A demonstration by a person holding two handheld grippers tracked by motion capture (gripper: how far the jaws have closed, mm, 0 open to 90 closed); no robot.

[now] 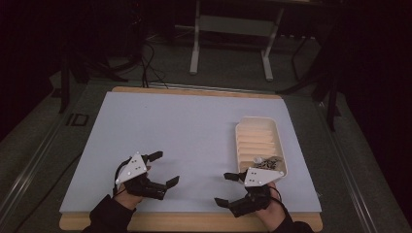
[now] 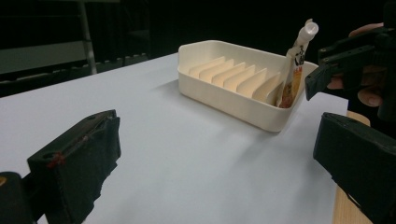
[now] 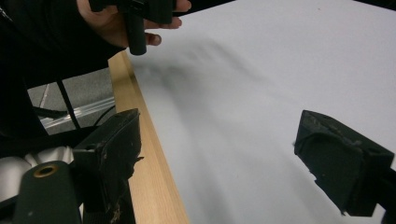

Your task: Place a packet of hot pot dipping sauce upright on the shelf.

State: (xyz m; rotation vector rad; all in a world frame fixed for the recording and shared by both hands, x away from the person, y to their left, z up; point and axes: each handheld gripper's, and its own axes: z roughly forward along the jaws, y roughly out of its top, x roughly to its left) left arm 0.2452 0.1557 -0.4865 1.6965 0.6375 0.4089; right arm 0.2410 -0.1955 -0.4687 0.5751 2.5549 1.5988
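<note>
The left gripper [image 1: 164, 169] was held low over the near part of the white table [image 1: 184, 126], well to the left of the cream tray [image 1: 281, 141], with its two black jaws spread wide and nothing between them. The right gripper [image 1: 224, 189] hovered just in front of the tray's near end, its jaws likewise parted and empty, pointing away from the tray toward the left gripper. Each was gripped by a hand in a dark sleeve coming in from the near edge of the table. The tray was a long, shallow rack with a row of slanted dividers inside, lying on the right side of the table with its length running away from the person. In its nearest compartment, closest to the right gripper, a slim sachet [image 2: 293, 70] with a white nozzle at the top stood leaning on the last divider, its printed lower half orange and red. In the left gripper view, the sachet rose above the tray's rim, and the right gripper [image 2: 327, 74] hung just beside that end of the tray. In the right gripper view, the left gripper [image 3: 135, 28] and its hand [image 3: 109, 21] showed over the table's wooden edge [image 3: 149, 154], far from the tray.
</note>
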